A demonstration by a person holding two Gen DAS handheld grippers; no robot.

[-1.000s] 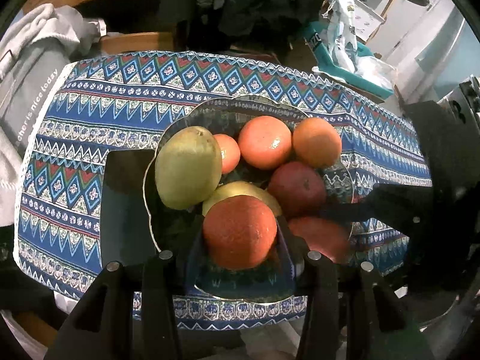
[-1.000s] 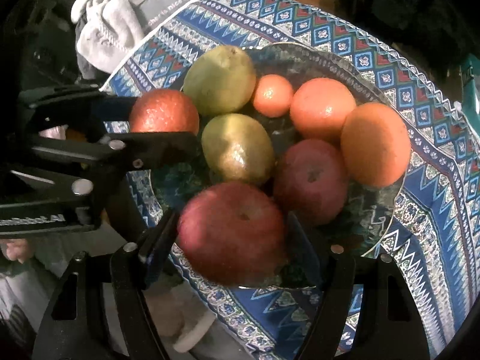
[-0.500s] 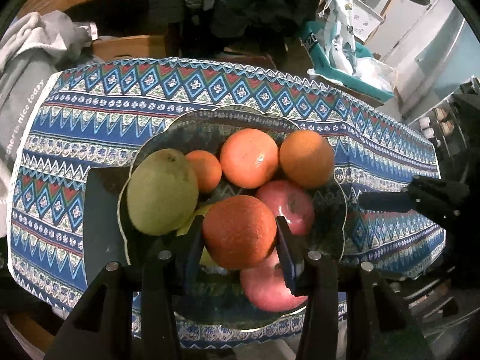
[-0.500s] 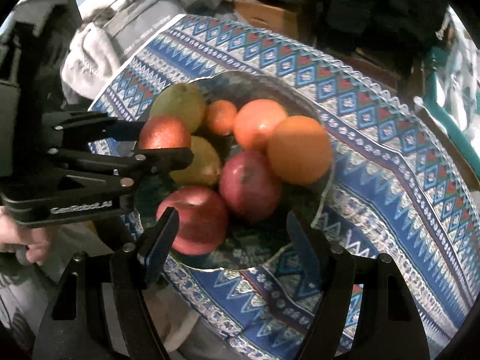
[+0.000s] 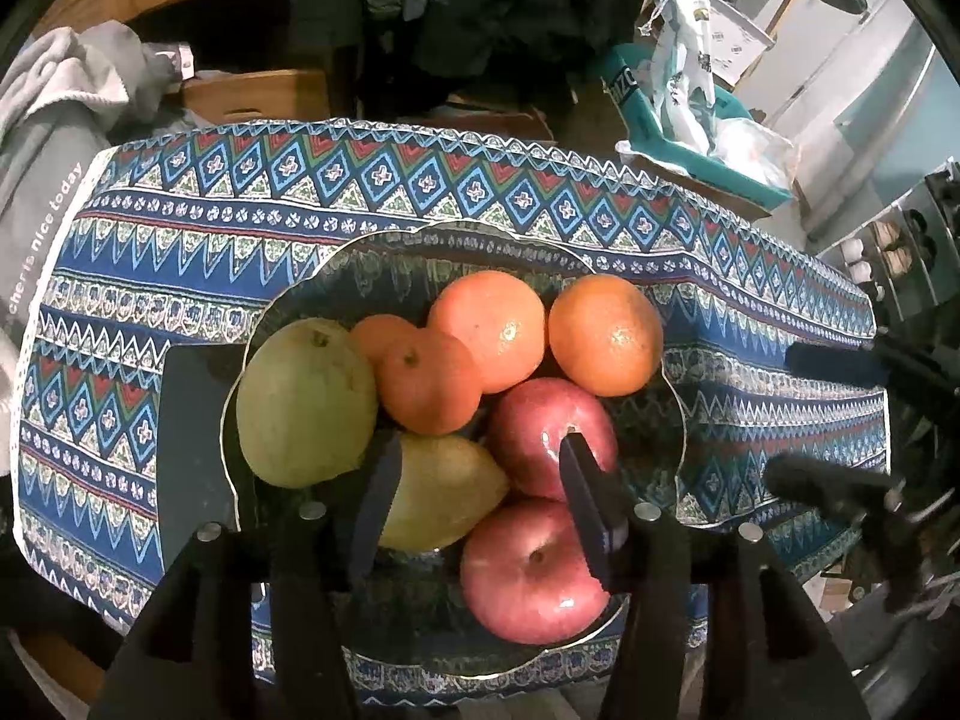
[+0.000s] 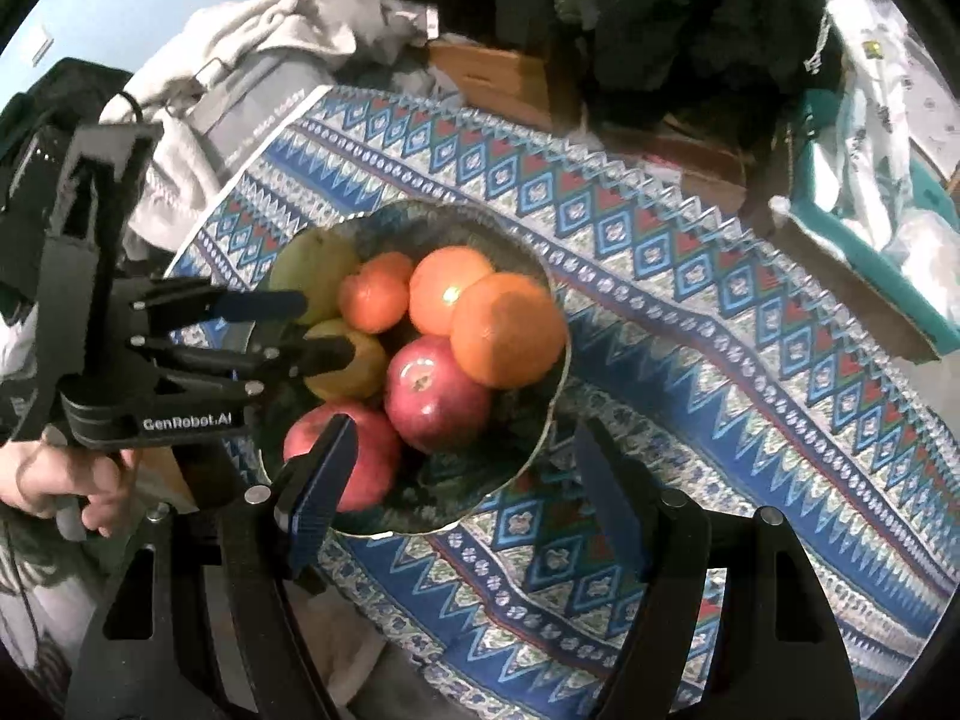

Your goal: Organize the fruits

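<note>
The dark glass bowl (image 5: pixel 672 414) sits in the middle of the counter (image 5: pixel 180 252) on its blue patterned cloth, piled with fruit. The big green pear (image 5: pixel 306 402) lies at the left, its long axis running near to far and its stem end toward the far side. The yellow pear (image 5: pixel 444 492) beside it lies crosswise, its narrow end pointing right toward the two red apples (image 5: pixel 534 570). Three oranges (image 5: pixel 489 330) and a small one fill the far half.

The left tongs (image 5: pixel 477 450) have just been opening; they stand apart over the yellow pear, gripping nothing. The right tongs (image 6: pixel 462 438) hang open and empty above the bowl's near right rim
</note>
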